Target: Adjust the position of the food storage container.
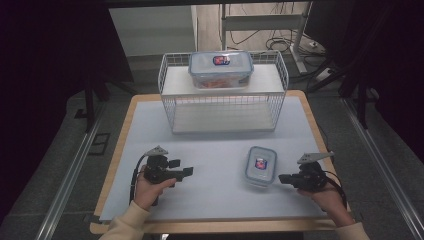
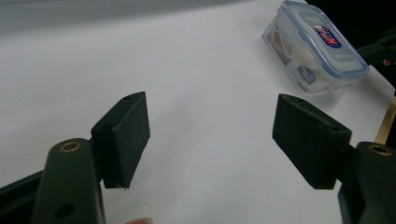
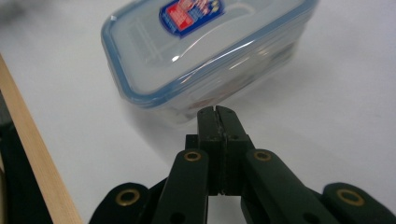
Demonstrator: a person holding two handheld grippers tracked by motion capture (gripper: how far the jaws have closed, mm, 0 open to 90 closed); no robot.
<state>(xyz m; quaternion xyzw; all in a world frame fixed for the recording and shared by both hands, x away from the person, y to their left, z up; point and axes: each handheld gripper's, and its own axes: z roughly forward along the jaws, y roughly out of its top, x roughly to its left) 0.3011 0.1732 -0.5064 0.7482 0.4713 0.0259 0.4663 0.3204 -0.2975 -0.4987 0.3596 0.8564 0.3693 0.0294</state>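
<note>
The right gripper [image 3: 217,111] had its jaws pressed flat together with nothing between them, the tips just short of the near wall of the small container [image 3: 205,51]; whether they touched it could not be told. In the high view the right gripper [image 1: 283,178] lay low over the surface, pointing toward the container's right side, held by the right hand [image 1: 327,195] near the front right corner.

The left gripper [image 2: 212,140] had its jaws standing wide apart, the two black pads [image 2: 126,135] facing each other over bare surface and gripping nothing. In the high view the left gripper [image 1: 187,171] pointed rightward across the surface, held by the left hand [image 1: 150,187] toward the front left corner, well apart from the container.

The small container [image 1: 261,165] stood on the surface [image 1: 210,150] in its front right part, between the two grippers and much nearer the right one. It was a clear rectangular box with a blue-rimmed lid, closed, with a red and blue label on top. From the left gripper view the small container [image 2: 317,46] sat upright, and coloured contents showed faintly through its wall.

At the far edge of the surface stood a white wire rack [image 1: 170,95] with two shelves. A larger container [image 1: 221,70] of the same kind rested on its upper shelf, lid on, with orange contents visible.
</note>
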